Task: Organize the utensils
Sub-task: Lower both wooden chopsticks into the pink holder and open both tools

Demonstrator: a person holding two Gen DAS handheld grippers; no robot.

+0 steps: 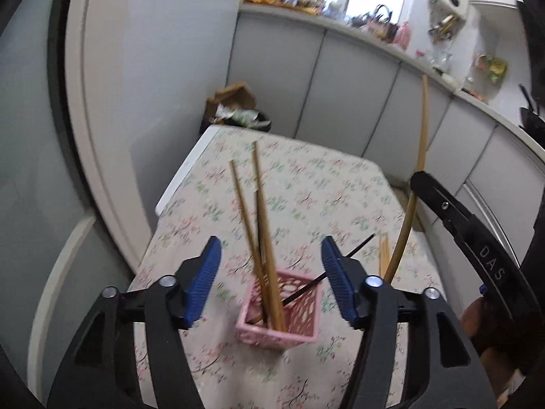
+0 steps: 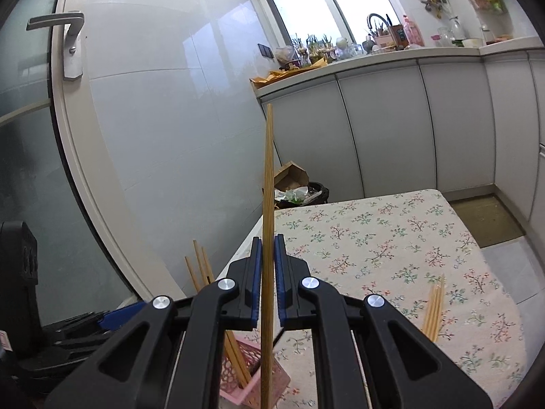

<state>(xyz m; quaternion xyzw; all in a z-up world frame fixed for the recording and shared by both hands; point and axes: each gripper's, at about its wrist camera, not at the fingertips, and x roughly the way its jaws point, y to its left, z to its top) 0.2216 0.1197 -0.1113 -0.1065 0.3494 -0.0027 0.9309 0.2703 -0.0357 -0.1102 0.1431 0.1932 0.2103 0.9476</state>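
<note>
Chopsticks point(image 1: 260, 238) stand loosely in the pink basket point(image 1: 279, 320) on the floral tablecloth point(image 2: 391, 238), the left gripper point(image 1: 269, 279) poised over it, jaws spread and empty. Beside the basket, the right gripper point(image 2: 268, 283) pinches one upright chopstick point(image 2: 268, 187). More sticks point(image 2: 434, 310) lie nearby; beyond the basket, a bin point(image 2: 306, 192), grey cabinets point(image 2: 381, 129), a cluttered counter point(image 2: 374, 56).

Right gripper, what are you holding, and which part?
The right gripper is shut on a wooden chopstick, pinching around its middle. The left gripper is open, holding nothing.
</note>
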